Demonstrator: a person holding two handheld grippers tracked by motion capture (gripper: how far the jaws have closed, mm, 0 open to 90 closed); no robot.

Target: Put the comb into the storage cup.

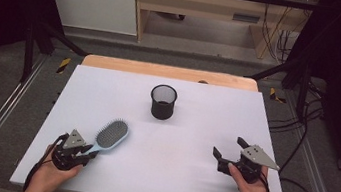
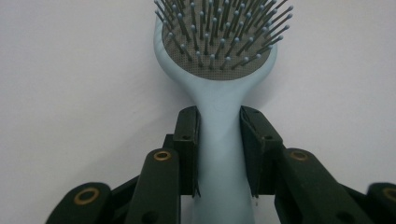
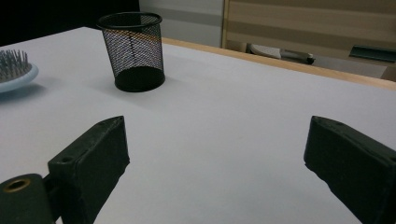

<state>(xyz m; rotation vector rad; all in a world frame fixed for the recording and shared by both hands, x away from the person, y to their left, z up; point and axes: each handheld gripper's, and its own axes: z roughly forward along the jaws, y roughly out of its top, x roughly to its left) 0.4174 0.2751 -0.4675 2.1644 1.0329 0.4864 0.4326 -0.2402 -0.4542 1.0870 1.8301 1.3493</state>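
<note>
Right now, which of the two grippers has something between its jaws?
The left gripper: its jaws clamp the pale blue hairbrush by the handle. The right gripper gapes empty.

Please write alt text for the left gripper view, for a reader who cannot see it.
The left gripper clamps the handle of a pale blue hairbrush between its two black jaws. The brush lies bristles-up on the white table, its head pointing away from the camera.

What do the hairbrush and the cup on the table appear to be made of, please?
Hairbrush: probably plastic, pale blue with a smooth, softly glossy handle; the dark pad holds thin grey pins with small rounded tips, metal or plastic, hard to tell.
Cup: looks like black wire mesh, likely metal, matt; the table shows through its wall, and the rim and base are solid bands.
</note>
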